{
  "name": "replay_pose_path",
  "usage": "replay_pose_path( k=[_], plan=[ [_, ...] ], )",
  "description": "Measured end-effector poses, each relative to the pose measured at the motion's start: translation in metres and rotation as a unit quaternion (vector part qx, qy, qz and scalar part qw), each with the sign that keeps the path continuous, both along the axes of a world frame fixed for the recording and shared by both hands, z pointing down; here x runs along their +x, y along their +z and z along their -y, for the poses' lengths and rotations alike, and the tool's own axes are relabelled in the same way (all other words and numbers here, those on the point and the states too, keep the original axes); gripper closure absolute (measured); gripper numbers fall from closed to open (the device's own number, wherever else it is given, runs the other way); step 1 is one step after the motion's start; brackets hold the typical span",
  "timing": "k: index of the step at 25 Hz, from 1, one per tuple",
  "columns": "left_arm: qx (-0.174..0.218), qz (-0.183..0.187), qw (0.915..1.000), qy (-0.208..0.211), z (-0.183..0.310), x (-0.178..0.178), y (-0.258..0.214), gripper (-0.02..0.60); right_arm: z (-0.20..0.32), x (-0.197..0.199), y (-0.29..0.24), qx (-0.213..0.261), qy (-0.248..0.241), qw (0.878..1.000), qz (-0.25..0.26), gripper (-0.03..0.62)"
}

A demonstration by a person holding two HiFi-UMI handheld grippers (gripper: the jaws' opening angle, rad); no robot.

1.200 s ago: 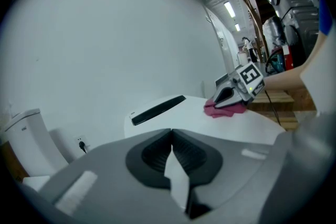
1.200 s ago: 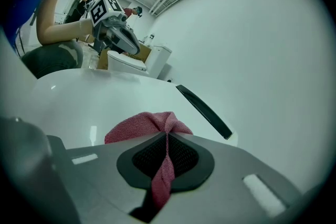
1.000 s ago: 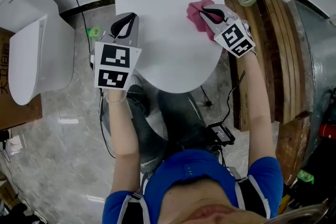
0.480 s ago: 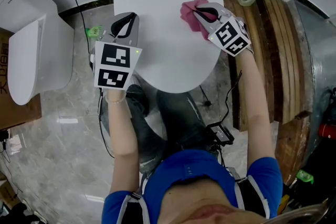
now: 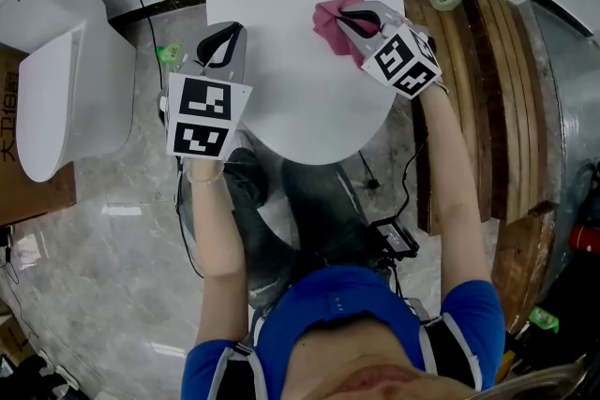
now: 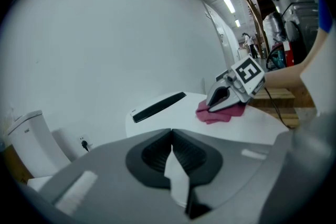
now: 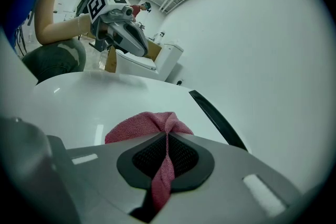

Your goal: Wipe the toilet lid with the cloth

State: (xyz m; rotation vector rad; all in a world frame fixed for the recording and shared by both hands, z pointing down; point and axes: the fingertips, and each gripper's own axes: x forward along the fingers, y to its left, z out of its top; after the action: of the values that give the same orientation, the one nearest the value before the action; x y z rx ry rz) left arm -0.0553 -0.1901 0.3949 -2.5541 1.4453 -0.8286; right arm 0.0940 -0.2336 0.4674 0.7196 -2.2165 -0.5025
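Head view, right gripper pinching cloth on toilet lid, left gripper closed empty

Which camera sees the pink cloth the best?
The right gripper view: the pink cloth sits close up, pinched between the right gripper's shut jaws, on the toilet lid. The head view shows it partly hidden under that gripper; the left gripper view shows it small and far.

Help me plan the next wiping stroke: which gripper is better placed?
Right. The right gripper is shut on the pink cloth resting on the toilet lid; the left gripper is shut, empty, at the lid's edge.
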Motion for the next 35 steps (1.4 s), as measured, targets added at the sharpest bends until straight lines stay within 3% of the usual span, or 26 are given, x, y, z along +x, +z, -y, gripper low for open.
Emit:
replay_pose_path(
  k=[35],
  plan=[
    [0.003,0.004,0.9996,-0.027,-0.014,-0.041,-0.005,0.578,-0.011,-0.105,-0.001,0.004,-0.084,0.996,-0.032,0.585]
  ],
)
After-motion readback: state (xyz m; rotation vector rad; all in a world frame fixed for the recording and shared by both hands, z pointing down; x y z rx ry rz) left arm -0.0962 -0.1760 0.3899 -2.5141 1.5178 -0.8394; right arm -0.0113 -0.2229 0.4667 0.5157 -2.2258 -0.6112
